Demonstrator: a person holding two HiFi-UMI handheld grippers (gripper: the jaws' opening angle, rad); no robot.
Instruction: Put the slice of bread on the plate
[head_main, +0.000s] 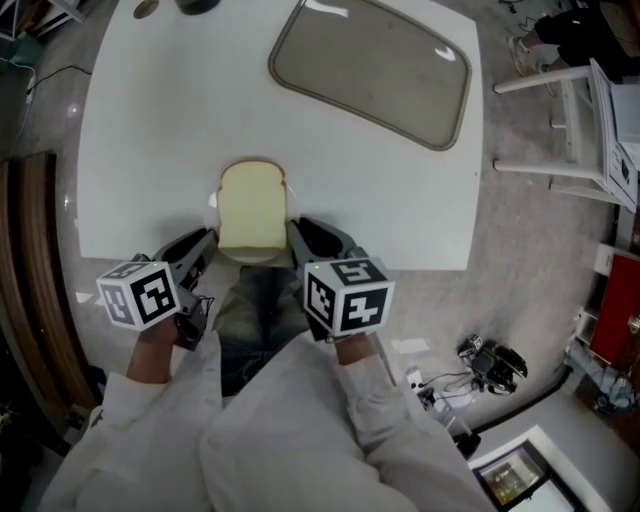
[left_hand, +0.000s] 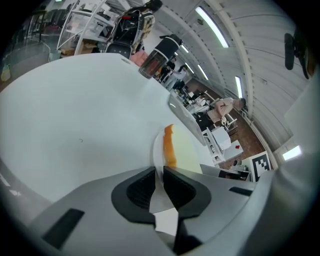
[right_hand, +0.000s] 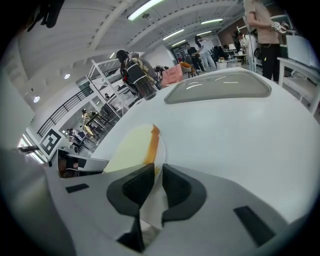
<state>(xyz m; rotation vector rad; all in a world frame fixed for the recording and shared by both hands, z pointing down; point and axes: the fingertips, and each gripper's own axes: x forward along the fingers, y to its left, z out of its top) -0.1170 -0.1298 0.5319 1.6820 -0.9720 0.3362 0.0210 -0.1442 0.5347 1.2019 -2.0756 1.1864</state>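
Observation:
A slice of bread (head_main: 252, 207) with a brown crust lies flat on a small white plate (head_main: 250, 257) at the near edge of the white table (head_main: 150, 140). My left gripper (head_main: 205, 240) is at the plate's left side and my right gripper (head_main: 300, 232) at its right side. In the left gripper view the jaws (left_hand: 159, 172) stand almost together with the plate's rim (left_hand: 158, 155) between them, the bread (left_hand: 182, 150) just beyond. The right gripper (right_hand: 157, 172) likewise pinches the plate's rim (right_hand: 161, 157) beside the bread (right_hand: 130, 150).
A large grey tray (head_main: 375, 65) lies at the table's far right. A dark tumbler (left_hand: 152, 62) stands at the far edge. A white chair (head_main: 560, 120) is on the floor to the right. The person's legs are just below the table's near edge.

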